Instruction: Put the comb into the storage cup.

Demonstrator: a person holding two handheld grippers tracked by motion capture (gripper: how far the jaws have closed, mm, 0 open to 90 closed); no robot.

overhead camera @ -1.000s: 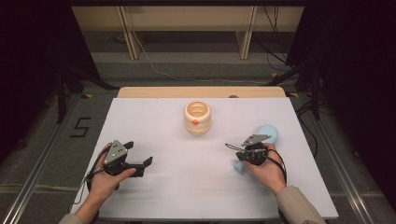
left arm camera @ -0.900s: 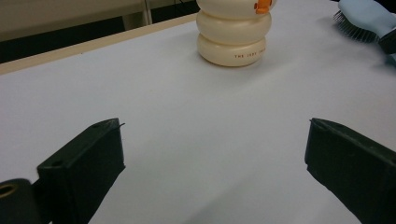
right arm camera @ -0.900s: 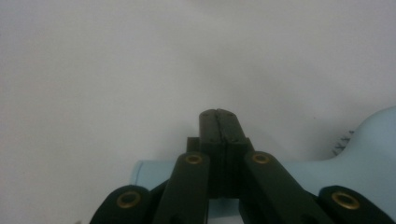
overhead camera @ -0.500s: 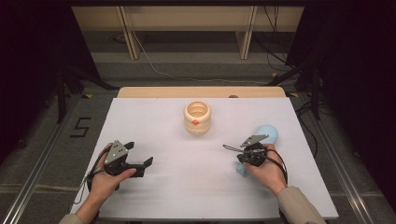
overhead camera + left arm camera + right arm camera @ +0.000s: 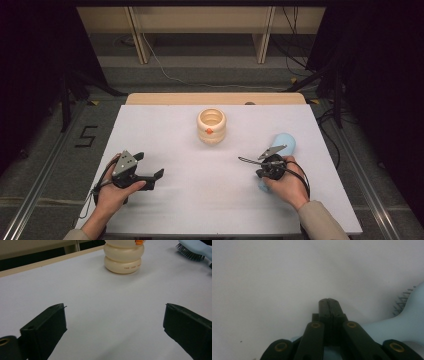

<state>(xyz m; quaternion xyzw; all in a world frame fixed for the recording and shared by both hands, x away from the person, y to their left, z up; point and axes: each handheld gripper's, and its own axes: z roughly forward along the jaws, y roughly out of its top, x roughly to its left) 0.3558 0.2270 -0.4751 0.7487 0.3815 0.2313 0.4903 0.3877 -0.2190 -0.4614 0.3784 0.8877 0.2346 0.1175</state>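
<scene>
A light blue hairbrush [image 5: 283, 143] lies at the table's right side, its bristles [image 5: 190, 253] facing left. My right gripper [image 5: 265, 170] is held over the brush's handle [image 5: 409, 320], jaws pressed together [image 5: 329, 302] with nothing seen between them. At the front left, my left gripper [image 5: 156, 177] is held low over the bare white tabletop, open wide [image 5: 115, 312] and holding nothing. It points toward a cream ringed jar [image 5: 211, 126] with an orange mark, which stands upright at mid-table [image 5: 124, 258].
The white table [image 5: 200, 200] has a wooden strip along its far edge [image 5: 215, 98]. Beyond it are a shelf frame and cables on the floor. Dark stands flank both sides of the table.
The right gripper has shifted slightly toward the near edge over the brush handle. The left gripper has hardly moved.
</scene>
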